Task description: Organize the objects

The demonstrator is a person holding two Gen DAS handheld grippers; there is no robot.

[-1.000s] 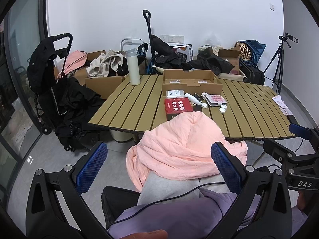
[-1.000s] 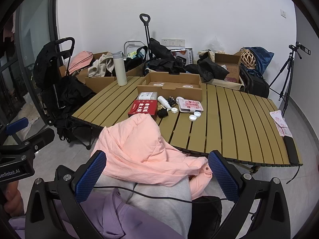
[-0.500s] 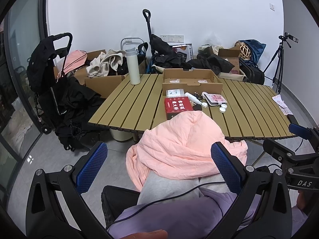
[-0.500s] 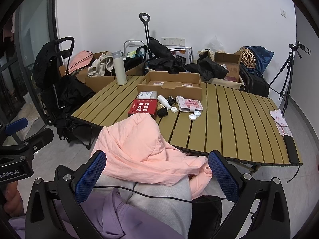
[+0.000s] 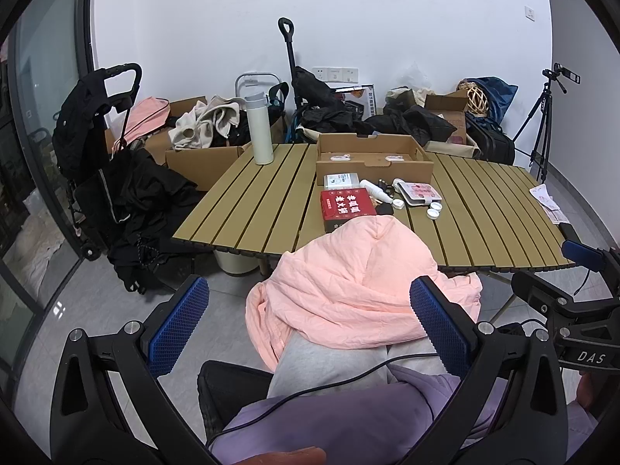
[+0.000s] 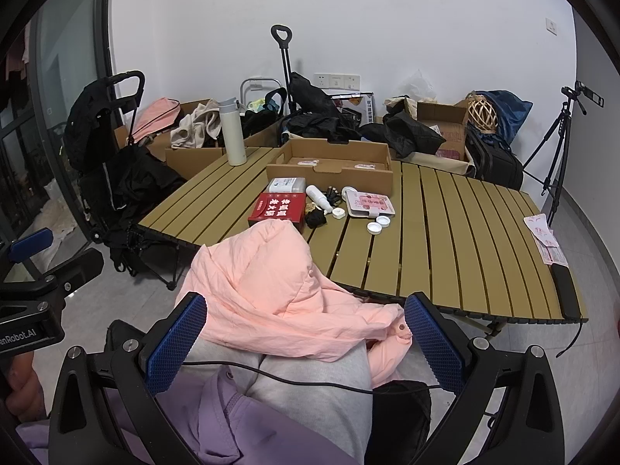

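A slatted wooden table (image 5: 252,201) (image 6: 465,240) holds a red box (image 5: 347,206) (image 6: 282,209), a shallow cardboard box (image 5: 372,155) (image 6: 337,164), a white bottle (image 6: 318,197), a pink pouch (image 6: 369,203), white caps (image 6: 378,224) and a white flask (image 5: 259,128) (image 6: 231,131). A pink jacket (image 5: 356,286) (image 6: 271,290) lies on the person's lap at the table's near edge. My left gripper (image 5: 310,325) and right gripper (image 6: 306,337) are both open and empty, held low above the lap, well short of the table.
Cardboard boxes with clothes (image 5: 201,128), black bags (image 5: 116,178), a trolley handle (image 5: 286,35) and a tripod (image 6: 562,131) crowd the floor behind and left of the table. A phone (image 6: 565,290) and pink papers (image 6: 544,240) lie at the table's right edge.
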